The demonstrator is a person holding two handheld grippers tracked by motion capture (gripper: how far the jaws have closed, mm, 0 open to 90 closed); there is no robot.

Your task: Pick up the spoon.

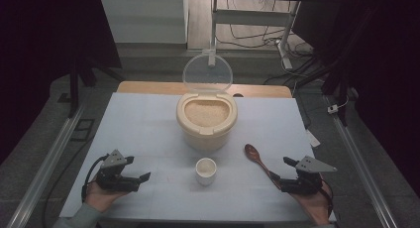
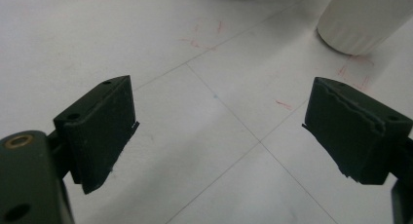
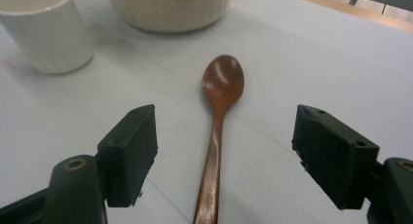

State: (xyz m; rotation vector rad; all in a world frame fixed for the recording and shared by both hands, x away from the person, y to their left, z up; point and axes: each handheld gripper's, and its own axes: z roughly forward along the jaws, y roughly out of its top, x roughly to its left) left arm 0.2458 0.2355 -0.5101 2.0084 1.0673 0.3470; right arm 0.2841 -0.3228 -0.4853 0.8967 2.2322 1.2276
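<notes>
Spoon (image 3: 217,117) lies on the worktop (image 1: 148,124), near right. We note, left to right: left gripper (image 1: 140,180), fingers apart, empty; white cup (image 1: 205,169) near centre; right gripper (image 1: 280,172), fingers apart, straddling the spoon handle without touching.

One wooden spoon (image 3: 220,121), one white cup (image 1: 206,169), one lidded rice container (image 1: 206,120), two grippers on the table (image 1: 148,119).
</notes>
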